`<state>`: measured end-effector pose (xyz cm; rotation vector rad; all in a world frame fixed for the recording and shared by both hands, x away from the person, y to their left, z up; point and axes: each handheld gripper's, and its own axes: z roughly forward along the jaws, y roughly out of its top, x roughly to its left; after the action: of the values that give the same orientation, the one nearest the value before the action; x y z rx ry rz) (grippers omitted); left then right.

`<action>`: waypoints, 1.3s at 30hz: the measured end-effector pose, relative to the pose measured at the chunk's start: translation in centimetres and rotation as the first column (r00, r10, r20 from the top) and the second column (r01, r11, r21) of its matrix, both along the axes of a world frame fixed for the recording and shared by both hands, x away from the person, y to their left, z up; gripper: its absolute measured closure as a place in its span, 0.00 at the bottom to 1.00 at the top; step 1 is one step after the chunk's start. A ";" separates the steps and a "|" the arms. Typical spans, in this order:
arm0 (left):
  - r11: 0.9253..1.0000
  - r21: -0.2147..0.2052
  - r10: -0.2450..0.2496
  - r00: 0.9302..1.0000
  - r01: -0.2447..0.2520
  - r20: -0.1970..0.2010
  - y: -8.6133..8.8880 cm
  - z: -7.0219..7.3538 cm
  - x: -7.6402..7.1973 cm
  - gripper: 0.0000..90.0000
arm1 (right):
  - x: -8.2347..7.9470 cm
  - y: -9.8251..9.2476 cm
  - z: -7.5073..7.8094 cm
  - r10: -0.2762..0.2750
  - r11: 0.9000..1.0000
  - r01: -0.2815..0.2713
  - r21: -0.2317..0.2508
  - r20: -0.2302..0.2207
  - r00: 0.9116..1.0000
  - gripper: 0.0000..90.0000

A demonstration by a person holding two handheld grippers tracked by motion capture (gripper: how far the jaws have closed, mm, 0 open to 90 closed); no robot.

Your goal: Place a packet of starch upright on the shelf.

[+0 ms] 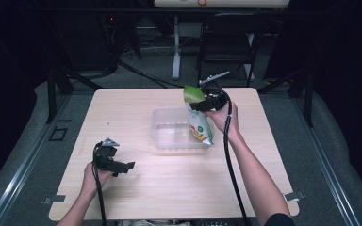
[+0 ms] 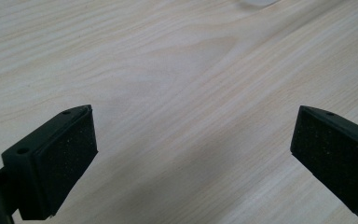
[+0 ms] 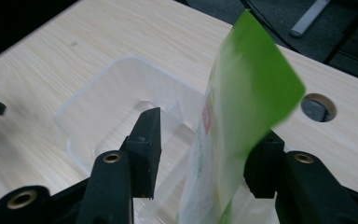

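In the high view, one light wooden table (image 1: 136,188) carries one clear plastic container (image 1: 169,129) near its middle, and one green and white pouch (image 1: 198,120) stands upright at the container's right end, its top leaning against the right gripper (image 1: 206,102). The pouch front bears a round emblem and some coloured artwork, but the print is too small to read. The left gripper (image 1: 122,167) rests low over the near left part of the table, well apart from the container, in the person's left hand (image 1: 96,176). In the left gripper view, the two black jaws stand wide apart with nothing but bare wood grain between them, so this gripper is open and holds nothing. In the right gripper view, the two jaws are parted: the pouch (image 3: 235,140) stands between them close against the right-hand jaw, with a clear gap to the left-hand jaw, so the pads do not clamp it. A strip of red on the pouch's edge is blurred and cannot be read. The container (image 3: 116,98) lies just behind, and one round hole (image 3: 318,107) shows in the tabletop.
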<state>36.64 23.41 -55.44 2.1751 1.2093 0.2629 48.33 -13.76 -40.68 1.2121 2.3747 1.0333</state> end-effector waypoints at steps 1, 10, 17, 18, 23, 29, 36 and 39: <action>1.000 -0.003 0.000 1.000 0.000 0.005 -0.1 0.0 0.0 0.00 | 0.2 0.1 0.2 0.001 1.000 -0.001 -0.017 -0.003 1.000 0.59; 1.000 0.014 0.006 1.000 -0.006 -0.001 -0.1 -0.1 0.0 0.01 | 2.7 0.5 1.1 0.059 0.998 -0.060 -0.001 -0.117 0.991 0.79; 1.000 0.018 0.001 1.000 -0.001 -0.002 -0.2 0.0 0.0 0.01 | 2.8 0.2 0.3 0.075 0.997 -0.068 0.047 -0.171 0.982 1.00; 1.000 0.017 0.005 1.000 -0.005 0.001 -0.2 -0.1 0.0 0.01 | 2.4 0.0 0.1 0.062 0.995 -0.047 0.090 -0.166 0.984 1.00; 1.000 0.018 -0.003 1.000 0.003 -0.003 -0.2 0.0 0.1 0.01 | 1.5 -0.5 0.2 0.013 0.990 0.008 0.143 -0.144 0.990 1.00; 1.000 0.017 -0.003 1.000 0.003 0.002 -0.4 -0.1 0.1 0.01 | -0.1 -1.8 0.1 -0.054 0.966 0.069 0.249 -0.069 0.996 1.00; 1.000 0.018 -0.003 1.000 0.003 0.002 -0.3 -0.1 0.1 0.01 | -1.3 -2.4 -0.4 -0.103 0.945 0.094 0.312 0.012 0.995 1.00; 1.000 0.015 -0.004 1.000 0.004 0.003 -0.4 0.0 0.1 0.01 | -1.8 -2.6 -1.3 -0.143 0.931 0.112 0.348 0.065 0.988 1.00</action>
<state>36.71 23.03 -55.48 2.1888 1.2051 0.2750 46.48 -16.40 -42.03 1.3814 2.0727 1.4688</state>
